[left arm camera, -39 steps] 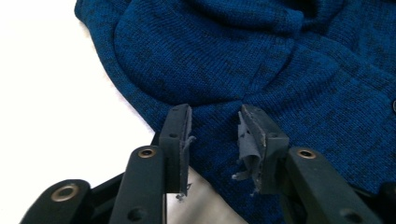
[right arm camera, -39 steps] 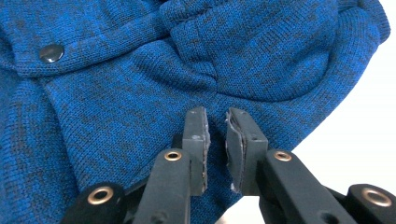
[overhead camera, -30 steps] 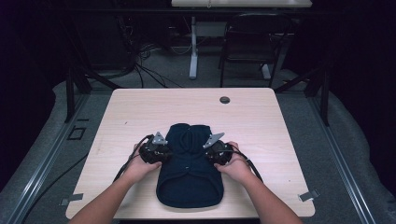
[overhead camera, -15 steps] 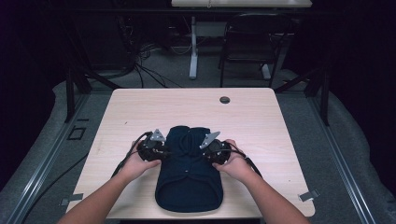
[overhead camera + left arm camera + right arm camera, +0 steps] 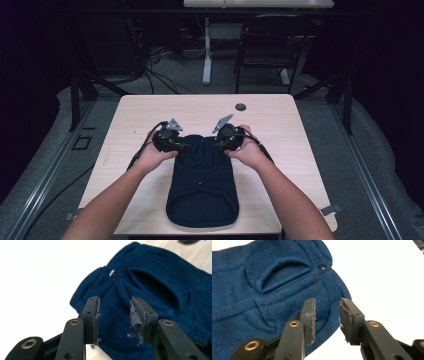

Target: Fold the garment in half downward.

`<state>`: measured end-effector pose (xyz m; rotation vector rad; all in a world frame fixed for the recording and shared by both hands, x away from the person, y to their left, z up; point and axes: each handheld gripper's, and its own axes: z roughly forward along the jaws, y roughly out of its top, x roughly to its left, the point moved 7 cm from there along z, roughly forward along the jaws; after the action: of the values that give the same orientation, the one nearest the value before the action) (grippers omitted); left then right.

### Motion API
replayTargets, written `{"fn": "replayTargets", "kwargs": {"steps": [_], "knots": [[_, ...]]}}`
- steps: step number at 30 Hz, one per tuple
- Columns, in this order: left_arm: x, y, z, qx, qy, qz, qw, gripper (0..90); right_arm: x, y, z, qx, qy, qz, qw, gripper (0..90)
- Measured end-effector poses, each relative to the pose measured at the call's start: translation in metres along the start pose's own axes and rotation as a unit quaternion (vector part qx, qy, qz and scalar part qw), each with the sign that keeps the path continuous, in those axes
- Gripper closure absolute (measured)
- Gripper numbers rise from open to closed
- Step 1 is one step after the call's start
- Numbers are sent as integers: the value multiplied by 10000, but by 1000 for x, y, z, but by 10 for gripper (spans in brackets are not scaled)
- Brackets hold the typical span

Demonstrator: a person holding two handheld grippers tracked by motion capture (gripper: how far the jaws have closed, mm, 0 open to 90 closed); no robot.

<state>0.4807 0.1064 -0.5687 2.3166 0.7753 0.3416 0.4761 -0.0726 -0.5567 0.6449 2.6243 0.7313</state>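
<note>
A dark blue knitted garment [image 5: 202, 182] lies flat along the middle of the wooden table [image 5: 125, 125], its far end folded over with a small snap button [image 5: 112, 272] near the fold. My left gripper [image 5: 176, 144] hovers at the garment's far left corner, jaws open with only cloth [image 5: 155, 287] beneath them. My right gripper [image 5: 223, 142] sits at the far right corner, open too, above the folded knit [image 5: 274, 290] with a second snap [image 5: 321, 266] beyond it. Neither holds anything.
A small dark round disc [image 5: 241, 106] is set into the tabletop near the far edge. Beyond the table stand a chair [image 5: 265, 50], a desk leg [image 5: 206, 50] and loose cables [image 5: 160, 70] on the grey floor.
Both grippers have moved away from me toward the garment's far end, and the garment now lies longer, stretched out toward the near edge.
</note>
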Motion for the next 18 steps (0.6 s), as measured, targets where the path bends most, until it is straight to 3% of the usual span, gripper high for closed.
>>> {"fn": "replayTargets", "kwargs": {"steps": [4,11,18], "knots": [[4,5,3,-13,-108,0,9999,677,-6,6,5,-17,145,43,9999,650],[13,11,11,33,9,-78,10000,624,-16,10,12,51,96,111,9999,652],[25,11,22,86,378,-63,9992,614,-26,10,21,147,-159,-26,9998,700]]}}
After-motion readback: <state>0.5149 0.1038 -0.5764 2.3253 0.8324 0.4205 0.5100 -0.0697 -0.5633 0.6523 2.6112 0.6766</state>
